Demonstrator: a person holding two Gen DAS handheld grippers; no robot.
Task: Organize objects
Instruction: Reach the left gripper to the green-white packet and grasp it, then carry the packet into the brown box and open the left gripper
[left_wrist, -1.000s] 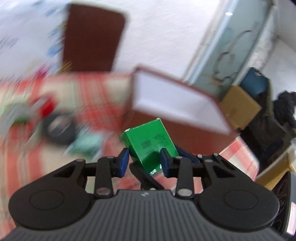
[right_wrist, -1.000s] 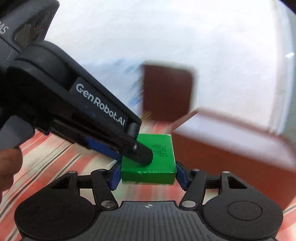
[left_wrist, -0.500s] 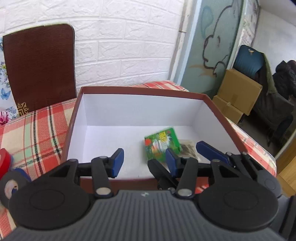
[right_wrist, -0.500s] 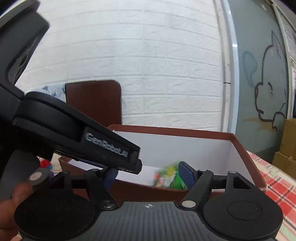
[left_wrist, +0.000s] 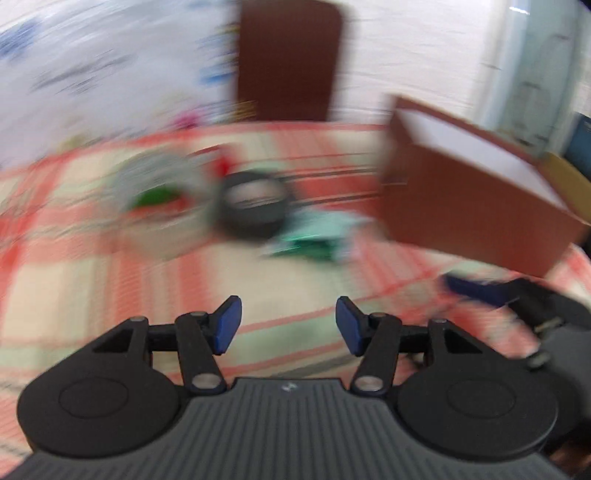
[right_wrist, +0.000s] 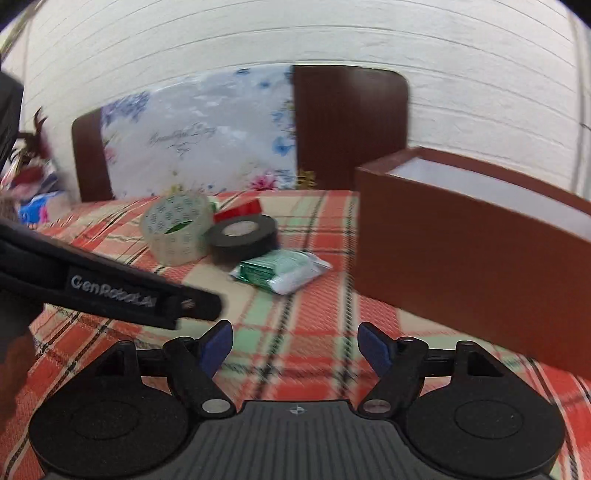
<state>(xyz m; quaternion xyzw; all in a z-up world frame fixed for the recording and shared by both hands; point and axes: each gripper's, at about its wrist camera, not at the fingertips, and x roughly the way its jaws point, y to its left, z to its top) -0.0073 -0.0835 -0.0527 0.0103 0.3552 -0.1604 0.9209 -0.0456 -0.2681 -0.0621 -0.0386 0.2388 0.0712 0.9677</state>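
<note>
both grippers empty, jaws apart | brown box (right_wrist: 461, 243) interior contents hidden

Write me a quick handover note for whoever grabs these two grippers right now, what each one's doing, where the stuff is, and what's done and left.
Left gripper: open, holding nothing, over the checked tablecloth.
Right gripper: open, holding nothing.
Brown box stands on the right of the table; its inside is not visible from here, so I cannot confirm what is packed.
Still out on the cloth: clear tape roll, black tape roll touching it, a red item behind them, and a green and white packet nearest the box.
Left: move these into the box, probably the packet first.
</note>
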